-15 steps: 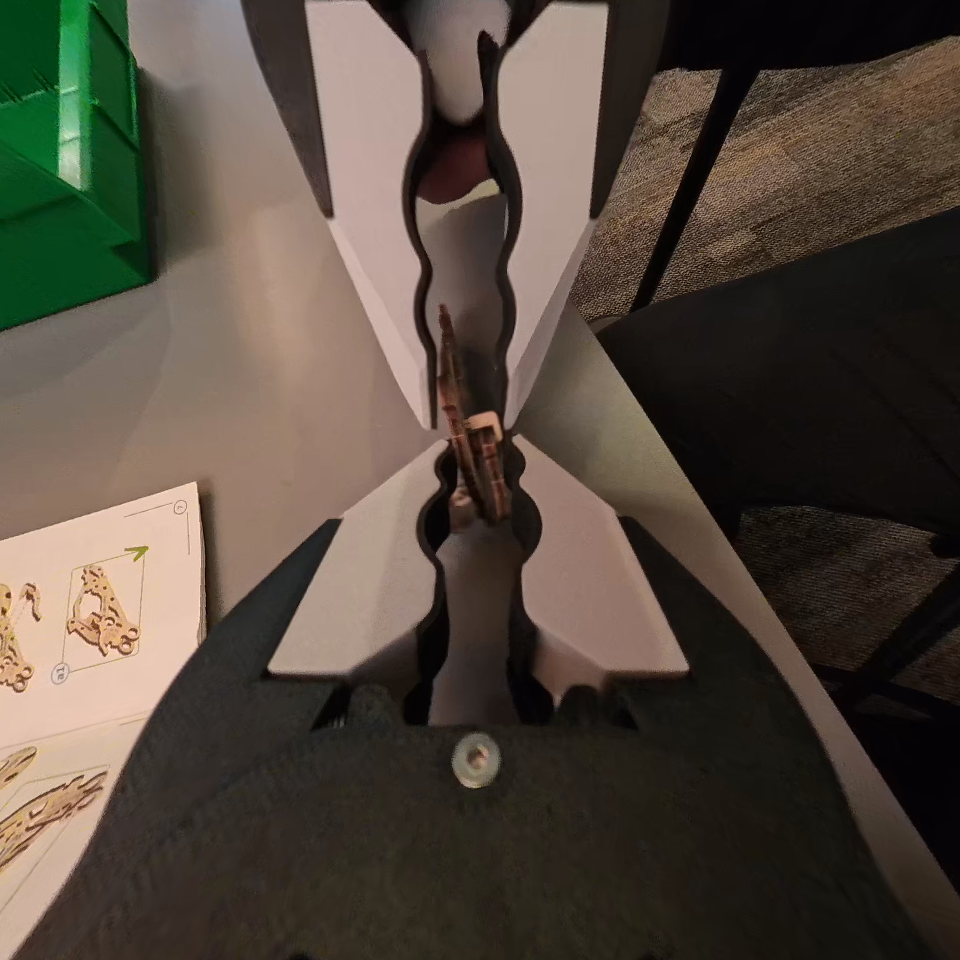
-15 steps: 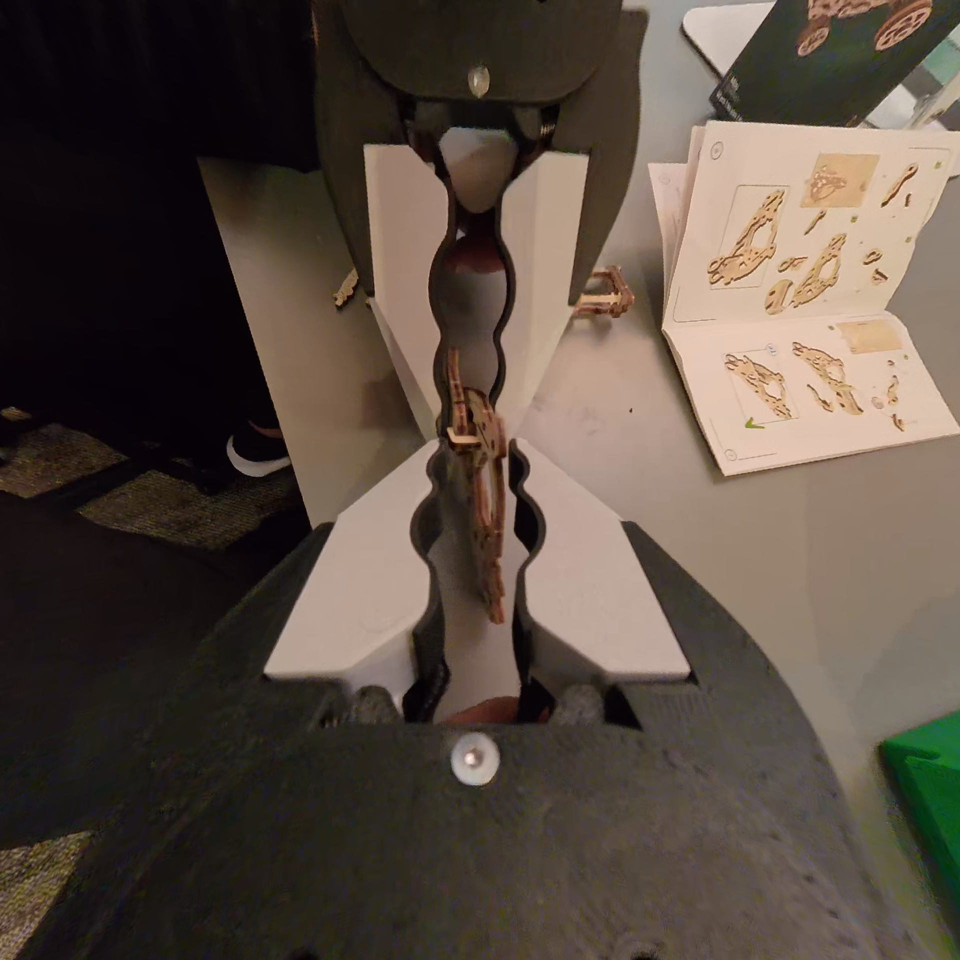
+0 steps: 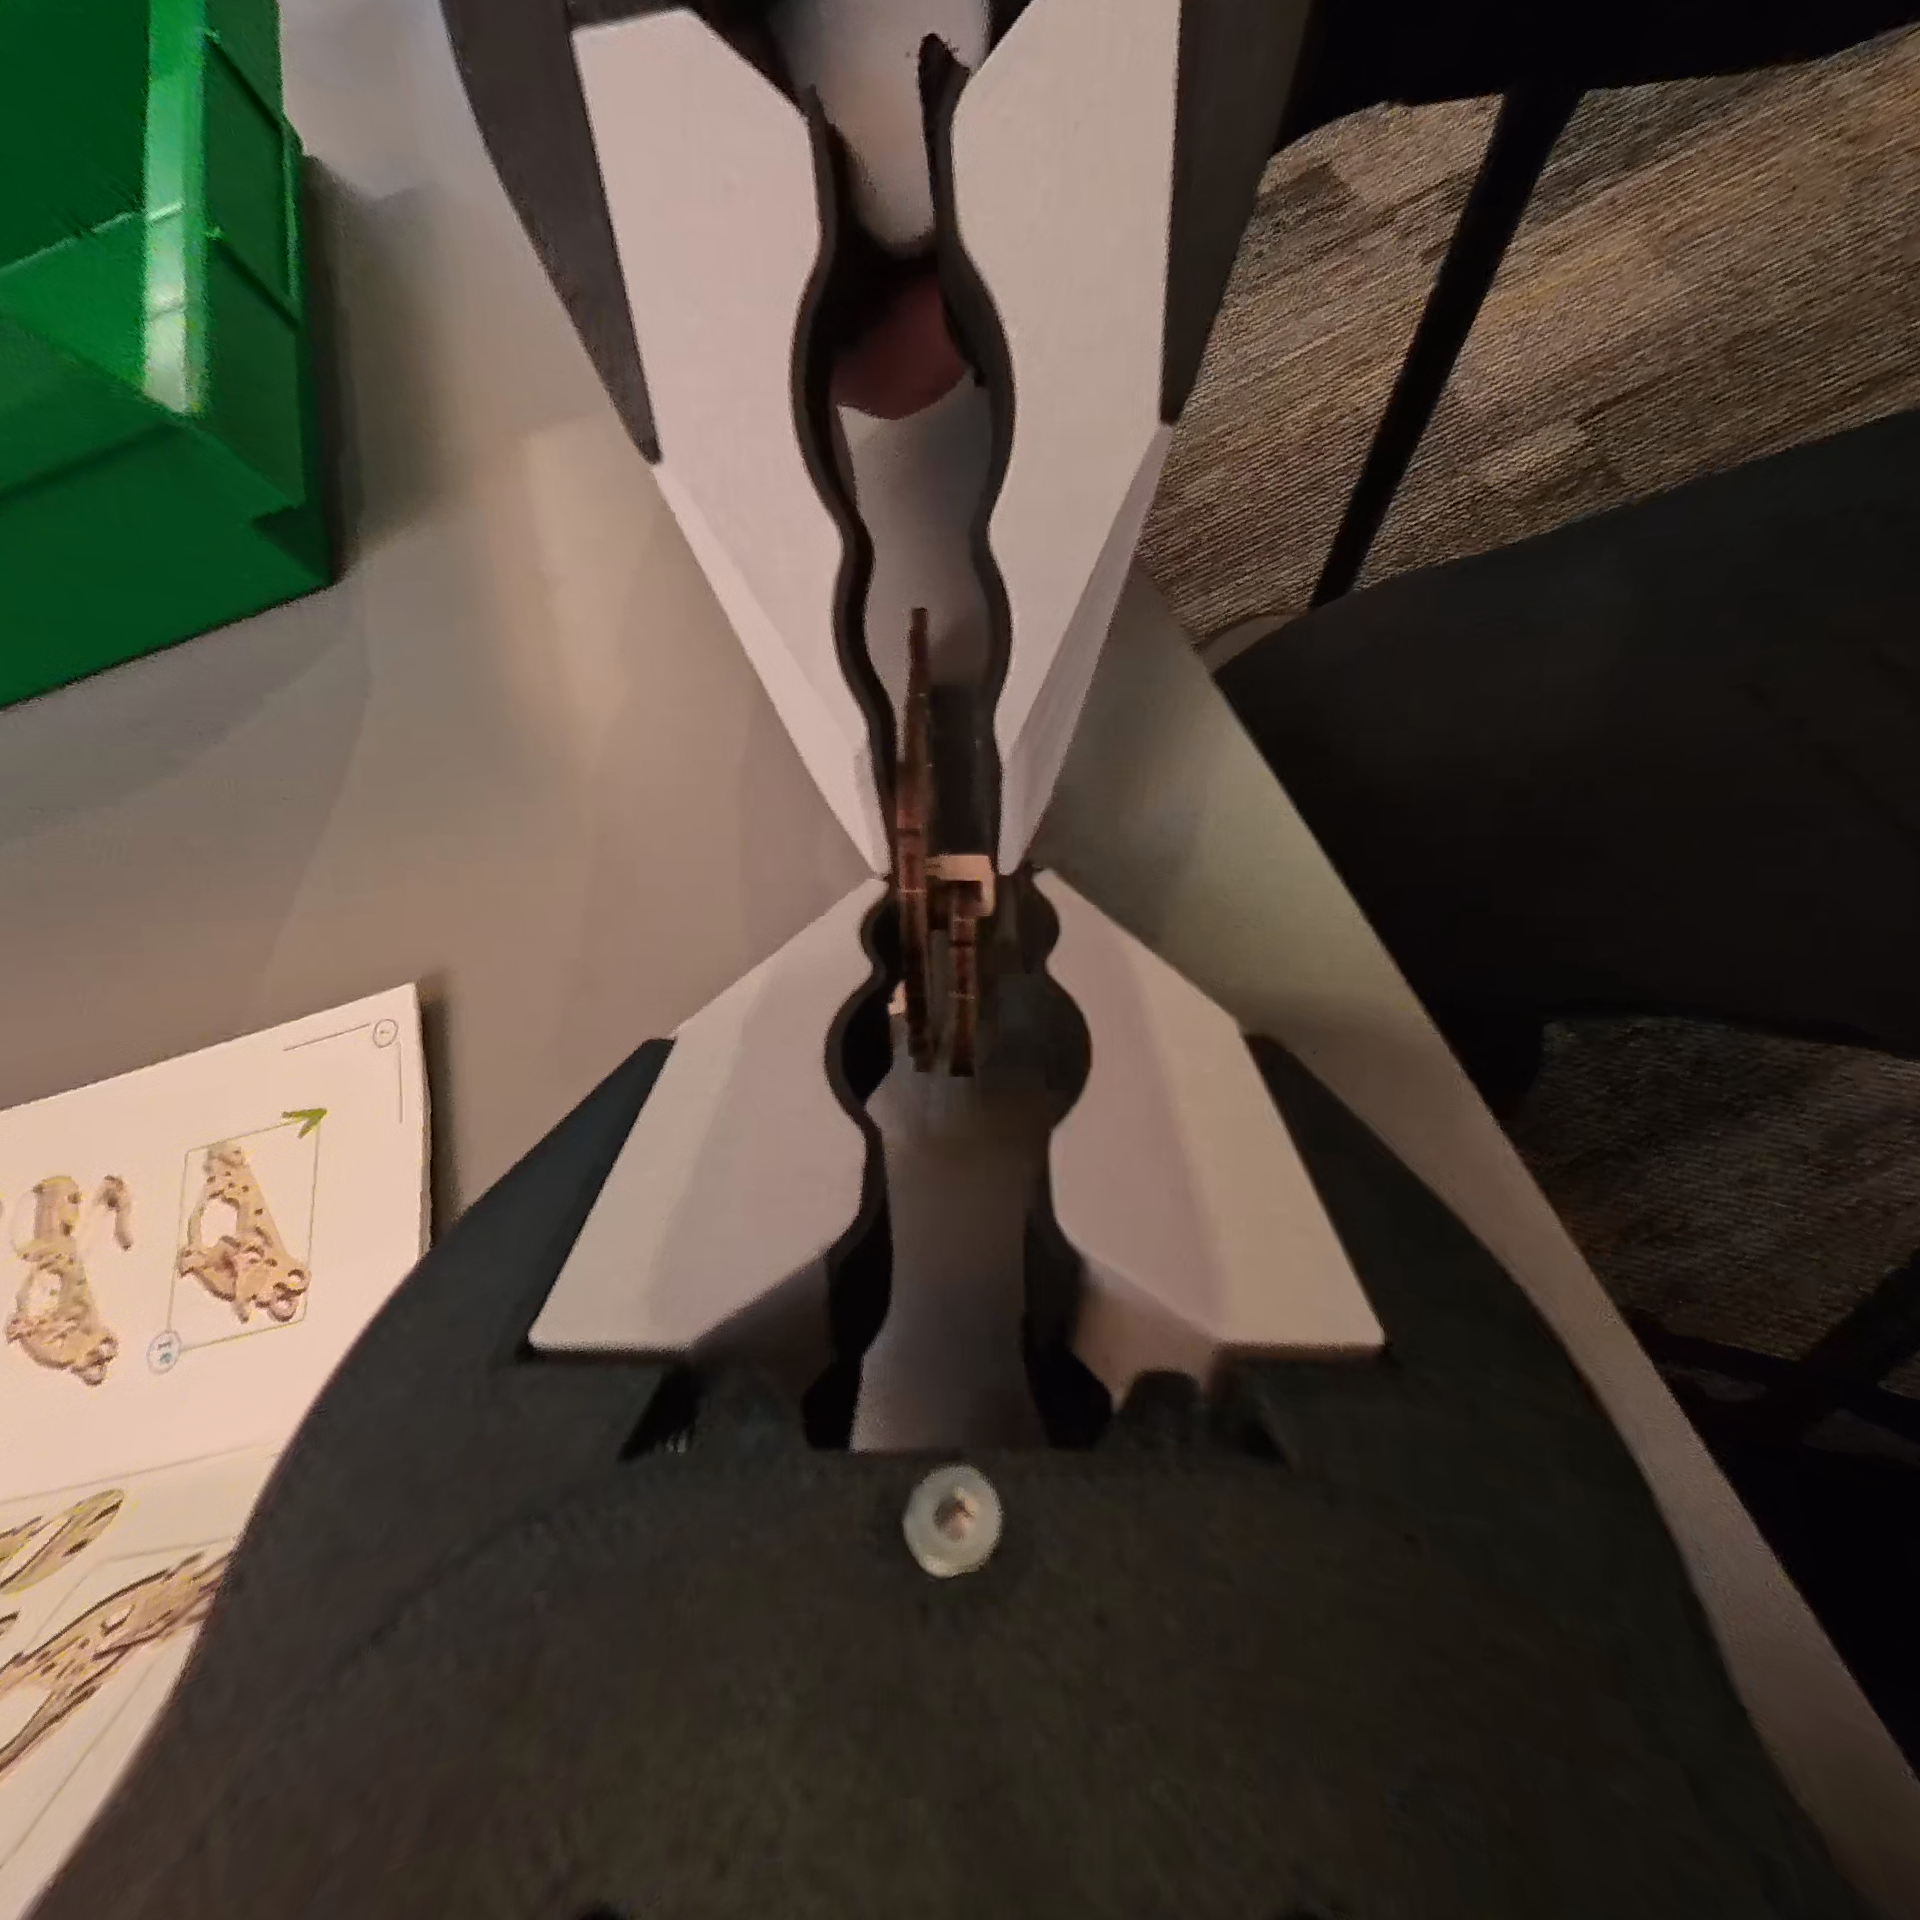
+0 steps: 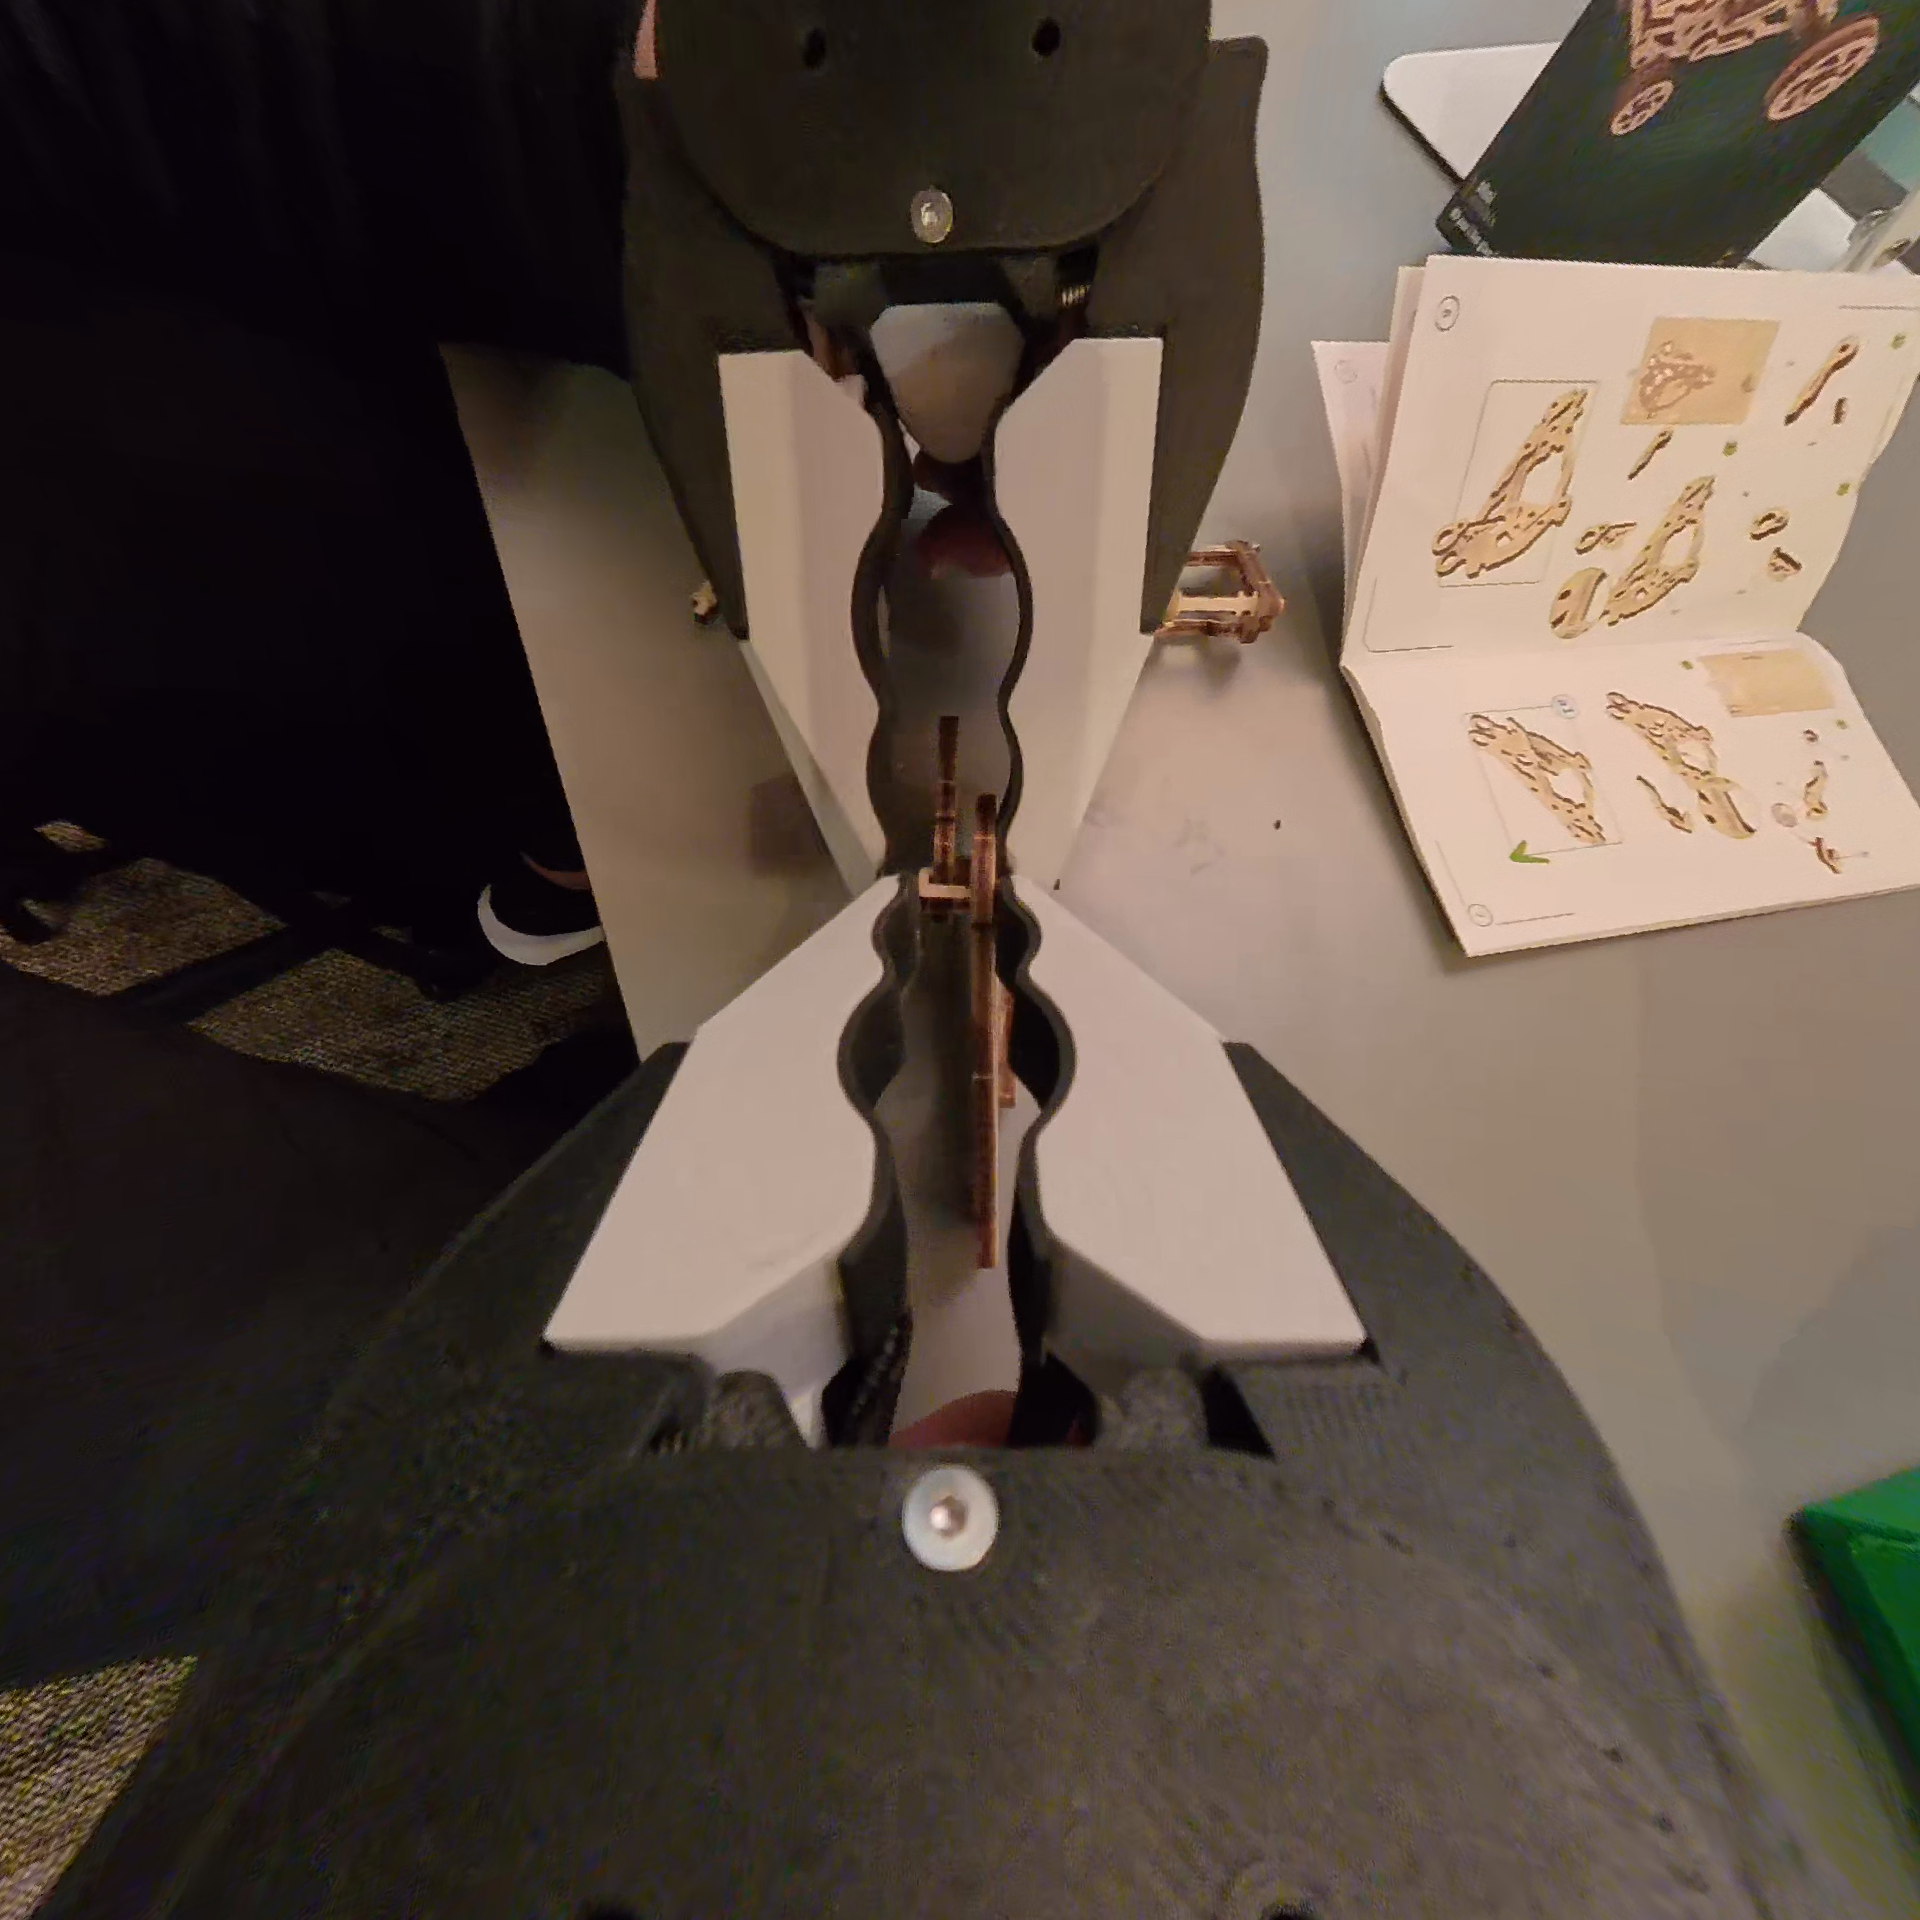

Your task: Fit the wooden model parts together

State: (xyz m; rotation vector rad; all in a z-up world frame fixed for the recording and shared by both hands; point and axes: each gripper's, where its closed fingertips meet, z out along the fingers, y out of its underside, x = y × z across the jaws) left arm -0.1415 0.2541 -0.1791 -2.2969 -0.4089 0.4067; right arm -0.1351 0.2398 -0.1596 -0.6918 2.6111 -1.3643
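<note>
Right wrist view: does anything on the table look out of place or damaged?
Nothing stands out. The instruction booklet lies open and flat, a small wooden sub-assembly sits beside it, and both hand-held grippers meet tip to tip around the wooden parts.

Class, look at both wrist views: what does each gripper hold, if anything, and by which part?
Each gripper, left and right, pinches a flat wooden part by its faces, edge-on; the parts meet at the tips.
</note>
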